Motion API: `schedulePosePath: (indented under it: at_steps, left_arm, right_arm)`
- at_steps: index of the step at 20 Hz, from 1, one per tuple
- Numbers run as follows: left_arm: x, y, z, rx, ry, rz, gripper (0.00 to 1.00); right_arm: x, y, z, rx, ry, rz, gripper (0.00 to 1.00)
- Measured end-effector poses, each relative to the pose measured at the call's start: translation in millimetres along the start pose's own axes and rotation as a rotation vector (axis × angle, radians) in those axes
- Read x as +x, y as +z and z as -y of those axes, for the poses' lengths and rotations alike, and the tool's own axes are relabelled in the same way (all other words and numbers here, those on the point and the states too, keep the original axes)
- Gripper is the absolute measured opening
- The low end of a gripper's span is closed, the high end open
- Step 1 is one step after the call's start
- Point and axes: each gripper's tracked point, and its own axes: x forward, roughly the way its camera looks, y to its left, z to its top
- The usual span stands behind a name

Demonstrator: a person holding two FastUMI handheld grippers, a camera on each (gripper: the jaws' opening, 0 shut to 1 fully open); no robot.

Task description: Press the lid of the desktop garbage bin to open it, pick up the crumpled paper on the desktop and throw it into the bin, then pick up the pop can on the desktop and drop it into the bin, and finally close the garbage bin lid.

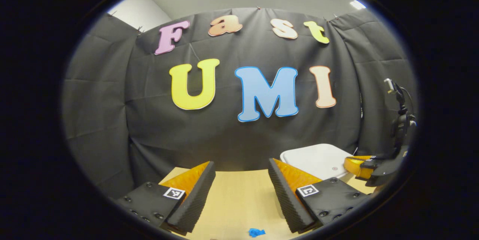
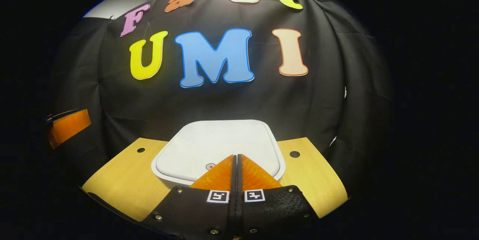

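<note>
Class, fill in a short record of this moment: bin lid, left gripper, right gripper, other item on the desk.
bin lid: white lid down, bin closed
left gripper: jaws wide apart, holding nothing, above the wooden desk
right gripper: jaws closed together, tips at the lid's front edge near its small round mark
other item: small blue scrap on the desk

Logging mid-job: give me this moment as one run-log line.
bin: lid down | right gripper: shut, empty, tips over lid's front edge by its button | left gripper: open, empty, above table
</note>
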Motion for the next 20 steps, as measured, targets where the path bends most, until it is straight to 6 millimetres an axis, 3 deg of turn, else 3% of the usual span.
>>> schedulePosePath:
  at_steps: [6, 11, 13, 17, 18, 20]
  left_arm:
    - [0, -2, 2, -0.016, 0.0, 0.006, 0.96]
    - [-3, 4, 7, 0.003, -0.008, 0.023, 0.96]
    - [-3, 3, 7, 0.002, -0.009, 0.023, 0.9]
    - [-1, -1, 4, -0.006, -0.01, 0.014, 0.9]
    - [0, -1, 4, -0.005, -0.01, 0.013, 0.96]
    - [2, 0, 5, -0.005, -0.012, 0.015, 0.96]
  right_arm:
    - [-3, -3, -1, -0.006, 0.0, 0.001, 0.01]
    - [-4, 8, 0, 0.008, 0.02, 0.052, 0.01]
    - [-5, 10, -1, 0.012, 0.019, 0.056, 0.01]
    - [-16, 47, -2, -0.01, 0.019, 0.155, 0.01]
    - [-18, 60, -1, -0.013, 0.018, 0.186, 0.01]
    - [-18, 77, -2, -0.002, 0.028, 0.217, 0.01]
